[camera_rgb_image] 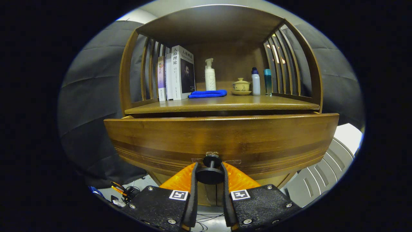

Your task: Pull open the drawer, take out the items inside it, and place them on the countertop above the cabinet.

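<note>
The wide brown wooden drawer (222,138) stands pulled out a little from the cabinet, its front just ahead of the gripper (209,175), whose two fingers clamp the drawer's round black knob (210,174) between them. Above lies the wooden countertop (225,104) — on it upright books (177,74), a folded blue cloth (207,93), a white pump bottle (210,75), a lidded yellow teacup (241,85) and two small bottles (260,82).

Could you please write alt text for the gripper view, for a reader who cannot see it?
The gripper is shut on the round black knob of a wooden drawer front, which stands slightly out from the cabinet. On the countertop above stand books, a white pump bottle, a folded blue cloth, a lidded cup and two small bottles.
</note>
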A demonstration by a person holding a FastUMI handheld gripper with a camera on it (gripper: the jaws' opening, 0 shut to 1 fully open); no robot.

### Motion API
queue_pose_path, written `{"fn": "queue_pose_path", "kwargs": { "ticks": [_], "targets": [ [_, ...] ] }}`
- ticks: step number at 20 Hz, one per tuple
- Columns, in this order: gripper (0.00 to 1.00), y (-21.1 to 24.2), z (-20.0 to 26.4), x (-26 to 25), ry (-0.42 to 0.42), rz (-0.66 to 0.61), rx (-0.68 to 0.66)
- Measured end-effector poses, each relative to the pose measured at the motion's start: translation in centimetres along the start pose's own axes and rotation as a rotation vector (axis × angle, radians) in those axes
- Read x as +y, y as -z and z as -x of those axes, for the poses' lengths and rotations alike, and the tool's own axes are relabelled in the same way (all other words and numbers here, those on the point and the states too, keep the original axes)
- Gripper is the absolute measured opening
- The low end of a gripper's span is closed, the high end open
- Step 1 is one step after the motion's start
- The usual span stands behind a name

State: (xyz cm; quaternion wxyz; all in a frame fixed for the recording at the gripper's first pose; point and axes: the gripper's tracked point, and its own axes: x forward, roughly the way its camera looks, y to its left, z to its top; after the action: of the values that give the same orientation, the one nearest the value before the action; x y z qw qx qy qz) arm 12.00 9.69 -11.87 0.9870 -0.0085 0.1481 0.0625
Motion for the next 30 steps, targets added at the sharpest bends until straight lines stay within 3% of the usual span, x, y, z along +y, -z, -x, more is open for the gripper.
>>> {"fn": "queue_pose_path", "kwargs": {
  "ticks": [30],
  "targets": [
    [0.34, 3.9, 9.6, 2.1, -0.084, 0.059, -0.032]
  ]
}}
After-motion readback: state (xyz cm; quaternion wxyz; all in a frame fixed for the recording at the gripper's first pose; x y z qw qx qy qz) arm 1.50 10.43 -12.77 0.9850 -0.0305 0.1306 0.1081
